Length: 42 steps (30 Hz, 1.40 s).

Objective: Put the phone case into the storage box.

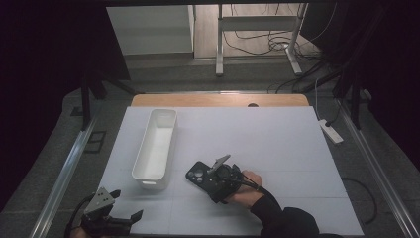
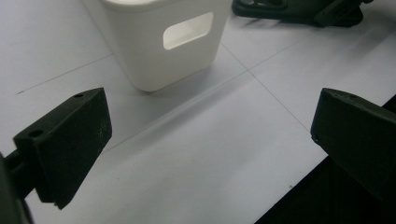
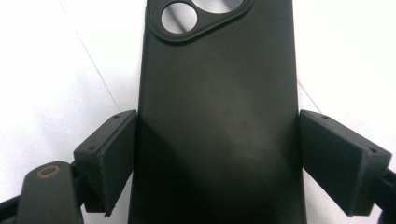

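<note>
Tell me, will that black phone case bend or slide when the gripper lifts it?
The phone case probably flexes a little: it looks like a thin, matte, rubbery shell. That matte skin likely grips rather than slips. It lies flat, so rolling seems unlikely. The right gripper has a jaw against each long edge.

Both grippers are black. The left gripper (image 1: 130, 218) carries a grey 3-cornered plate with small dark holes on top, and a black cable loops off its rear. Its 2 jaws are blocky, matte pads, each with small screw holes along the upper edge. The right gripper (image 1: 210, 176) has a slim grey plate raised above its body, a black cable running back over the hand (image 1: 246, 191), and a brass-ringed hole on its frame. The person wears a dark long sleeve (image 1: 289, 220).
</note>
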Each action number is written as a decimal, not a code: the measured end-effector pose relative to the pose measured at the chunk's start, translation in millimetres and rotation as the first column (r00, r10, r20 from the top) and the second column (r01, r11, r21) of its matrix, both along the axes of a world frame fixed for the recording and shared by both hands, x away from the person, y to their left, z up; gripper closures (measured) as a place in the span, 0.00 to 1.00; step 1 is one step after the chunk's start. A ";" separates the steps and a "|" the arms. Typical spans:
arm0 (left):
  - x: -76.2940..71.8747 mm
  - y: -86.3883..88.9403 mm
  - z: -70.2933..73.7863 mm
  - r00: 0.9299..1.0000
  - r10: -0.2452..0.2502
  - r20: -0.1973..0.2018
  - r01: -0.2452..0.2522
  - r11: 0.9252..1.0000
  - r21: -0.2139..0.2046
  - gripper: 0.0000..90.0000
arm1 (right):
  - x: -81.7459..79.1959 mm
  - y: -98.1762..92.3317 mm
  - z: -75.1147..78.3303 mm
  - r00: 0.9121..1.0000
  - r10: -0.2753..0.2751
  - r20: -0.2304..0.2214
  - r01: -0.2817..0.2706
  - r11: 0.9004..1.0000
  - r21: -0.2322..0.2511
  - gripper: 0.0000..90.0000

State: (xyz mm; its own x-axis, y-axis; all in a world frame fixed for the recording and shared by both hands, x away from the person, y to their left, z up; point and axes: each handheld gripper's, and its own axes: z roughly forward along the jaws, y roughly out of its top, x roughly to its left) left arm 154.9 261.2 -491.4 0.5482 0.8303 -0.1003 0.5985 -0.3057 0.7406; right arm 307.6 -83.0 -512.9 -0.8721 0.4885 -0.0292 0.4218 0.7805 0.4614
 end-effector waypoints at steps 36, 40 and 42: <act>16.2 -22.2 40.9 0.987 -0.137 0.083 0.144 0.986 -0.087 0.00 | -7.4 -53.0 41.6 0.999 0.053 0.012 -0.054 0.979 0.196 0.17; 23.4 -27.4 45.0 0.984 -0.155 0.087 0.163 0.983 -0.086 0.00 | -9.1 -59.1 44.4 0.999 0.048 0.010 -0.049 0.976 0.214 0.17; 27.1 -30.3 45.6 0.983 -0.162 0.090 0.170 0.982 -0.081 0.00 | -10.2 -62.4 46.2 0.999 0.053 0.009 -0.053 0.973 0.225 0.17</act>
